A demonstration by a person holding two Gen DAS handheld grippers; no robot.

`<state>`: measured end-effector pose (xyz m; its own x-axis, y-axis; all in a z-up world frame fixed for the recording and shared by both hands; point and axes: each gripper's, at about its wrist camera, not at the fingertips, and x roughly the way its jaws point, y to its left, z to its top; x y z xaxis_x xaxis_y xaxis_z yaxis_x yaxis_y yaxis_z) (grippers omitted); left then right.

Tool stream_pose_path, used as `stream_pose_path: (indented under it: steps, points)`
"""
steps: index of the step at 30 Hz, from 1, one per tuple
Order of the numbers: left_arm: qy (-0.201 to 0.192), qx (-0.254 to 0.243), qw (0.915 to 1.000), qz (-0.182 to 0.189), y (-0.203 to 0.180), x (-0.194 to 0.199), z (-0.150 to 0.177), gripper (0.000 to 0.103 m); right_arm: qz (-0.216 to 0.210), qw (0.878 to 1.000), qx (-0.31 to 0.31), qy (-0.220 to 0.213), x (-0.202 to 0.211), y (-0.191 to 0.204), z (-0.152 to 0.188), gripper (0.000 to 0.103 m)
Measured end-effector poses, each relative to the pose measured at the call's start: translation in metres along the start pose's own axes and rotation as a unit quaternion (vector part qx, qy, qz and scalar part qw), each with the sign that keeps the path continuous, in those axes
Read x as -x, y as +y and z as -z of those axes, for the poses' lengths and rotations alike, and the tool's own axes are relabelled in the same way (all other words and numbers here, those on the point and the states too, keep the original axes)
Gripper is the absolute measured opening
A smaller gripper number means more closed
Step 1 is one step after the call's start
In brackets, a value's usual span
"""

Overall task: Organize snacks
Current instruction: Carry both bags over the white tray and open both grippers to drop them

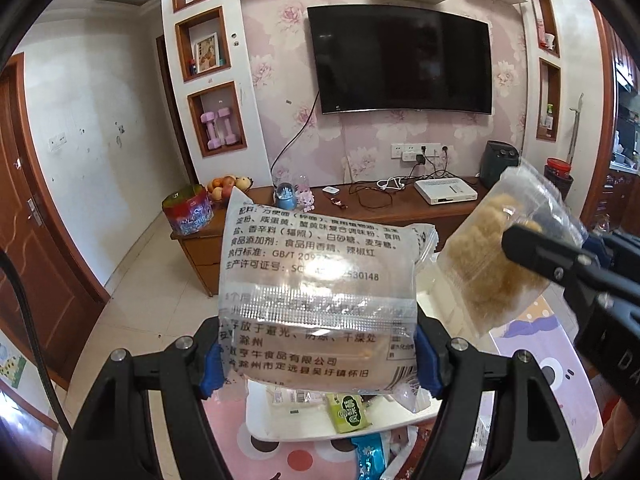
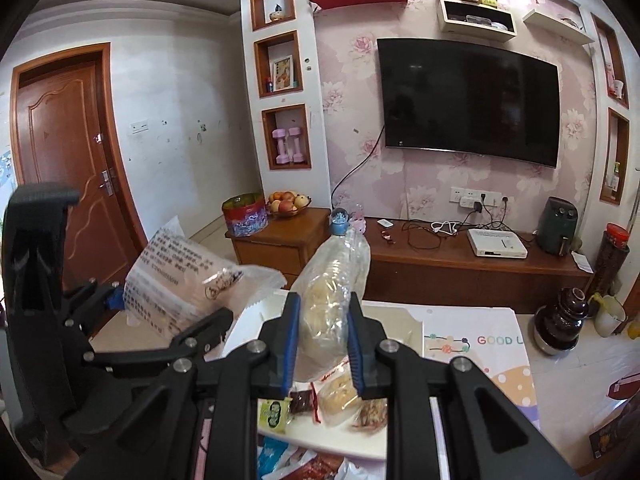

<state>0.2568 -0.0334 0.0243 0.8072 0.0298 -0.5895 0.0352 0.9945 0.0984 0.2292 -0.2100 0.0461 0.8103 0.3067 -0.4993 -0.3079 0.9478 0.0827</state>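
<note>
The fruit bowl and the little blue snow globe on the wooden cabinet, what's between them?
Nothing: bare cabinet top lies between fruit bowl and snow globe, clearest in the right wrist view.

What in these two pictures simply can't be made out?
- Left view: the tray is mostly hidden behind the printed packet in the left gripper.
- Right view: snacks at the bottom edge are cut off and covered by the right gripper, shut on the pastry bag.
- Packet print: blurred in the right view.

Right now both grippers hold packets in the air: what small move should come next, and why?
Probably lower the left gripper and its printed clear packet toward the white tray, since both packets, including the right gripper's crumbly snack packet, hang above the remaining snacks.
</note>
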Motion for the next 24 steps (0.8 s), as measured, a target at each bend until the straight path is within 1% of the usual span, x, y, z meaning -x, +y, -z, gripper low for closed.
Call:
stream_pose_path:
  steps: [4, 11, 17, 18, 20, 22, 23, 24]
  points:
    - [0.011, 0.006, 0.9999, -0.006, 0.002, -0.018, 0.0, 0.072, 0.004, 1.0, -0.011, 0.008, -0.013, -0.004, -0.005, 0.02]
    - [0.032, 0.007, 0.9993, -0.018, -0.001, -0.049, -0.003, 0.072, 0.009, 0.999, -0.02, 0.033, -0.04, -0.008, -0.005, 0.02]
    - [0.055, 0.016, 0.9981, -0.024, 0.0, -0.074, 0.003, 0.073, 0.009, 0.998, -0.022, 0.065, -0.067, -0.009, 0.001, 0.02]
    - [0.058, 0.016, 0.9979, -0.025, 0.0, -0.078, 0.002, 0.074, 0.009, 0.997, -0.022, 0.07, -0.071, -0.009, 0.003, 0.02]
    - [0.067, 0.017, 0.9971, -0.032, 0.0, -0.087, 0.006, 0.08, 0.01, 0.996, -0.024, 0.084, -0.082, -0.011, 0.007, 0.02]
    - [0.082, 0.017, 0.996, -0.031, 0.001, -0.096, 0.009, 0.087, 0.004, 0.994, -0.028, 0.106, -0.092, -0.013, 0.011, 0.021]
    - [0.092, 0.016, 0.9952, -0.029, 0.002, -0.101, 0.011, 0.089, 0.003, 0.992, -0.03, 0.122, -0.099, -0.014, 0.014, 0.022]
    - [0.104, 0.016, 0.9939, -0.031, 0.003, -0.108, 0.013, 0.094, 0.007, 0.99, -0.031, 0.135, -0.105, -0.015, 0.017, 0.027]
